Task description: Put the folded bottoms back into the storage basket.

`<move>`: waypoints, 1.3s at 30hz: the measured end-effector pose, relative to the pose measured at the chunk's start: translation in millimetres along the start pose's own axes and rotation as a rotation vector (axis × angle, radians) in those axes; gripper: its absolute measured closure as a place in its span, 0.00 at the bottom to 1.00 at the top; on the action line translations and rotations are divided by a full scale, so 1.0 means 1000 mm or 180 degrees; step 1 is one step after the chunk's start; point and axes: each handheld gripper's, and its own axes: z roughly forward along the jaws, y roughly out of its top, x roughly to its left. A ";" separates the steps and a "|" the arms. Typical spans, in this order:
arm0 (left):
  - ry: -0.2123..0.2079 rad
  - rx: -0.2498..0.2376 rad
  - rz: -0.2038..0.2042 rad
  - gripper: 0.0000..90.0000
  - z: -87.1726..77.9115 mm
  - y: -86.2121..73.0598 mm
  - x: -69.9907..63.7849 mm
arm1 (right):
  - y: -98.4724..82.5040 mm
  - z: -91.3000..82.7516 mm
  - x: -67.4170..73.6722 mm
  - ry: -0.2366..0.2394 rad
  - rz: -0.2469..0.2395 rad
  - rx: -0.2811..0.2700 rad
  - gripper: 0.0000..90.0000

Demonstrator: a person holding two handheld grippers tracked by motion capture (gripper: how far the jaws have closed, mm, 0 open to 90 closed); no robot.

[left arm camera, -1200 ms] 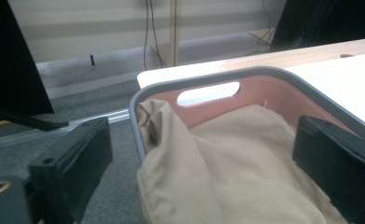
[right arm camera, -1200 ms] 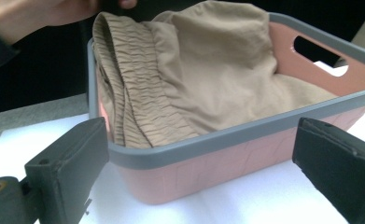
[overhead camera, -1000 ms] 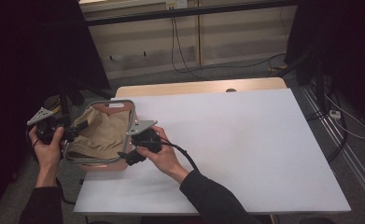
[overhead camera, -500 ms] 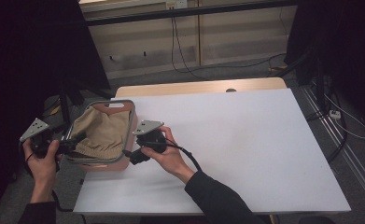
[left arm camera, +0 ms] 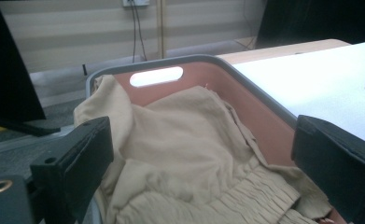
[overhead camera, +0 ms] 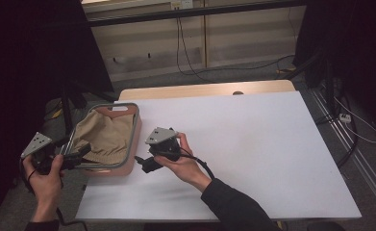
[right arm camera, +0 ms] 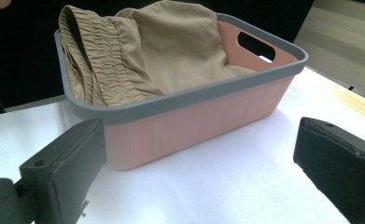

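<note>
My left gripper [overhead camera: 77, 155] hangs spread and empty at the pink basket's [overhead camera: 133, 139] near-left rim — tan shorts [left arm camera: 189, 154] bunched inside, dead ahead, nearer this hand. Right gripper [overhead camera: 144, 163] also spread, empty, beside the basket's right wall.

White table [overhead camera: 253, 144] (wall cables [overhead camera: 185, 43] beyond)

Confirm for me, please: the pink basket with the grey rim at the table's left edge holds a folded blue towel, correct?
Not quite. The pink basket with the grey rim does sit at the left edge of the table, but it holds a crumpled beige garment with a gathered waistband, not a folded blue towel. The right gripper view shows this best.
</note>
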 end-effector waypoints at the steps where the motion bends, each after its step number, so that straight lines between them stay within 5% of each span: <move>1: 0.0000 0.0012 0.0007 0.07 -0.001 -0.001 -0.002 | -0.001 -0.001 -0.001 0.0003 0.0026 -0.0002 0.03; 16: -0.0187 -0.0005 0.0077 0.07 -0.016 -0.020 -0.036 | -0.017 -0.030 -0.005 -0.0191 0.0001 -0.0061 0.04; 27: -0.0298 0.0054 0.0139 0.06 -0.009 -0.024 -0.061 | -0.031 -0.049 -0.013 -0.0312 0.0034 -0.0043 0.04; 31: -0.0330 -0.0035 0.0133 0.06 -0.009 -0.028 -0.070 | -0.034 -0.057 -0.016 -0.0377 0.0029 -0.0067 0.04; 39: -0.0385 0.0097 0.0234 0.06 -0.007 -0.034 -0.092 | -0.049 -0.073 -0.019 -0.0400 0.0064 -0.0027 0.04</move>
